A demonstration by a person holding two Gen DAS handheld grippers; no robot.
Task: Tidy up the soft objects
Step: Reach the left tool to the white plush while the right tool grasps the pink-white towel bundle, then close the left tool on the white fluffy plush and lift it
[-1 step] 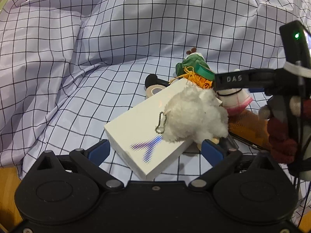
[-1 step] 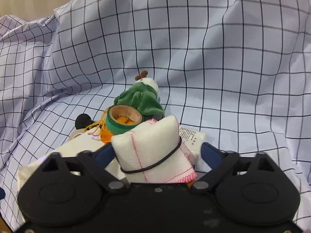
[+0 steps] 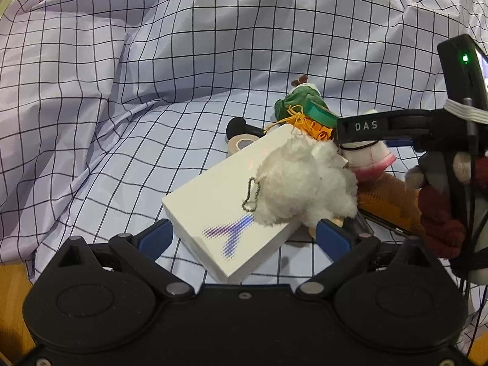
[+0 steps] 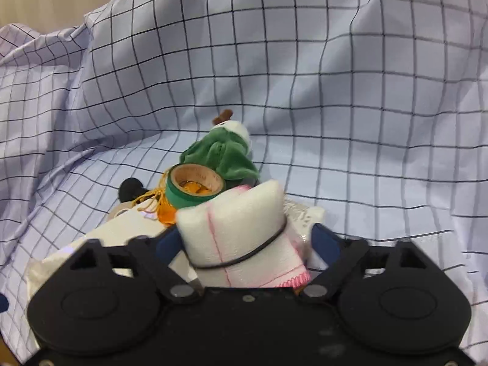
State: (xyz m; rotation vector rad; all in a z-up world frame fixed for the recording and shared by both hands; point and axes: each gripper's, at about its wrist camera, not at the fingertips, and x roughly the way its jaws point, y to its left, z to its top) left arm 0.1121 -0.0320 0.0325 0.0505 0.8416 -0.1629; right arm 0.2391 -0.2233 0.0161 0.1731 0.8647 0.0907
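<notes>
Cloth (image 3: 152, 91): pale lilac, thin black grid. Box (image 3: 219, 210): white, purple dotted mark. Fluffy toy (image 3: 299, 189): cream-white. Plush (image 4: 222, 155): green, white head, brown tuft. Tape roll (image 4: 189, 195): green, tan core. Rolled towel (image 4: 238, 238): white, pink stitching, black band.

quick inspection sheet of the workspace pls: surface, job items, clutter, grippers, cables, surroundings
Surface: rumpled checked cloth, bunched up at the back and the sides.
Job's things: white fluffy plush lying on the white box; rolled white towel bound with a black band; green plush behind it.
Clutter: green tape roll, beige tape roll, orange tassel, all crowded together.
Grippers: left gripper open, astride the box corner; right gripper closing, the towel between its jaws.
Cables: thin black leads hang from the right gripper.
Surroundings: wooden floor at the lower left.
</notes>
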